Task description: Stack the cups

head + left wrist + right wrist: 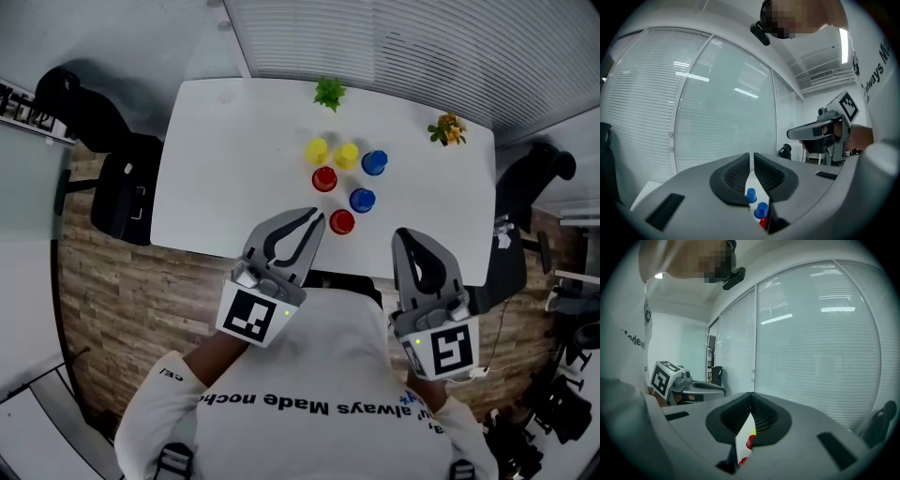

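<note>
Six small cups stand apart, upside down, on the white table [225, 159]: two yellow cups [317, 150] [347, 156], two blue cups [374, 162] [362, 200] and two red cups [324, 178] [342, 222]. My left gripper [317, 216] is shut and empty, held over the table's near edge just left of the nearest red cup. The right gripper [403, 234] is also shut and empty, right of that cup. In the left gripper view, the left gripper [751, 154] frames a blue cup [751, 195], another blue cup [762, 209] and a red one [762, 222]. Below the right gripper [751, 394] a red cup [750, 442] peeks out.
A small green plant [329, 92] and an orange-flowered plant [448, 128] sit at the table's far edge. Black chairs stand at the left [122, 178] and right [525, 187] ends. Window blinds run behind the table. A person's torso fills the near side.
</note>
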Available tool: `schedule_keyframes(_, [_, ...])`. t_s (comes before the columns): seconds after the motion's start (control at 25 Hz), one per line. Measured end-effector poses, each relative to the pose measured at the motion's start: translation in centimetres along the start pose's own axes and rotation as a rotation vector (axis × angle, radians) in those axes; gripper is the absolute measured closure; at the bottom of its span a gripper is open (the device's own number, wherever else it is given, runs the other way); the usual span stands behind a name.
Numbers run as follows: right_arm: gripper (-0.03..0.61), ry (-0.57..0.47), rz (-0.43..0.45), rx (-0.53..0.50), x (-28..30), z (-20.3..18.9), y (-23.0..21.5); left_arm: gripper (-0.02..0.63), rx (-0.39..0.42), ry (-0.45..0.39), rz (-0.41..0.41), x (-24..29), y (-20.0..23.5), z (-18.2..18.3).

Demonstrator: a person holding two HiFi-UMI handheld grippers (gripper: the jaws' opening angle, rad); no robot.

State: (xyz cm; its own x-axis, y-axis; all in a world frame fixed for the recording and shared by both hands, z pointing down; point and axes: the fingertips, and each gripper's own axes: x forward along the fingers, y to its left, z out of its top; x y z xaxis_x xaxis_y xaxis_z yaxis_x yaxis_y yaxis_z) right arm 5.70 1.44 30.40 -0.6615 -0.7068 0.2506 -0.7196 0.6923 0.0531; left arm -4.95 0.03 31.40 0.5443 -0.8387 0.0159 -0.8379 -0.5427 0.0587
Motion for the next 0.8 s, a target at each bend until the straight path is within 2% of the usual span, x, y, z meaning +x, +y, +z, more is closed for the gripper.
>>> schedule_keyframes(0.4, [0.571,-0.003,-0.007,-0.009,1.0,0.2,-1.9,0.568,-0.006,0.037,0.011,2.7,1.5,-4.5])
schedule_keyframes(0.8, [0.571,0.000,-0.039,-0.006,1.3,0.2,-2.5,0.499,-0.020,0.147,-0.007,5.2,3.4,-12.7])
